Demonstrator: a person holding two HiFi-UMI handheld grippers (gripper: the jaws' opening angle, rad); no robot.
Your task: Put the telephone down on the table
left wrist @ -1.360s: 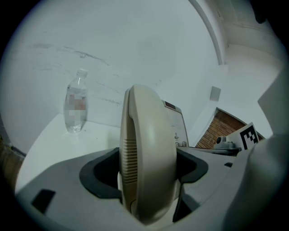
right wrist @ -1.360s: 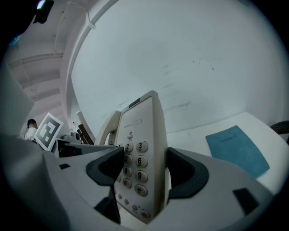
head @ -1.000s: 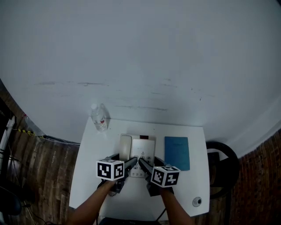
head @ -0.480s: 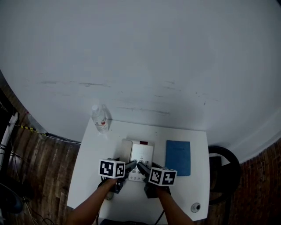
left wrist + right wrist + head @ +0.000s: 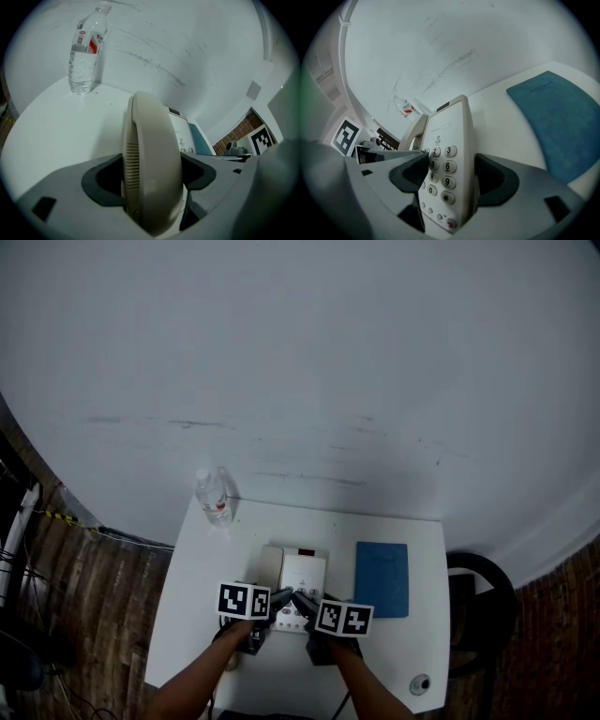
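Both of my tongs are clamped on the telephone [image 5: 302, 570] right now. My left tongs [image 5: 279, 596] have the handset [image 5: 152, 154] squeezed between them. In the left gripper view the cream handset fills the whole gap, standing on its edge with the slotted earpiece side facing left, and both dark pads press against it. My right tongs [image 5: 305, 601] are closed on the near end of the phone body. In the right gripper view the keypad [image 5: 440, 173] sits right in the gap, with the 3, 6, 9 and # keys in a column and a little red button at the bottom edge.

From the head view the telephone is over the middle of the white tabletop [image 5: 202, 606], towards the near side, with the tongs coming in from the near edge and almost meeting at their tips. I honestly can't tell from any view whether the phone is resting flat on the tabletop or held just off it.

A water bottle [image 5: 214, 493] with a red label stands upright at the far left corner, well apart from the phone. A blue notebook [image 5: 382, 577] lies flat just to the right of the phone, not touching it.
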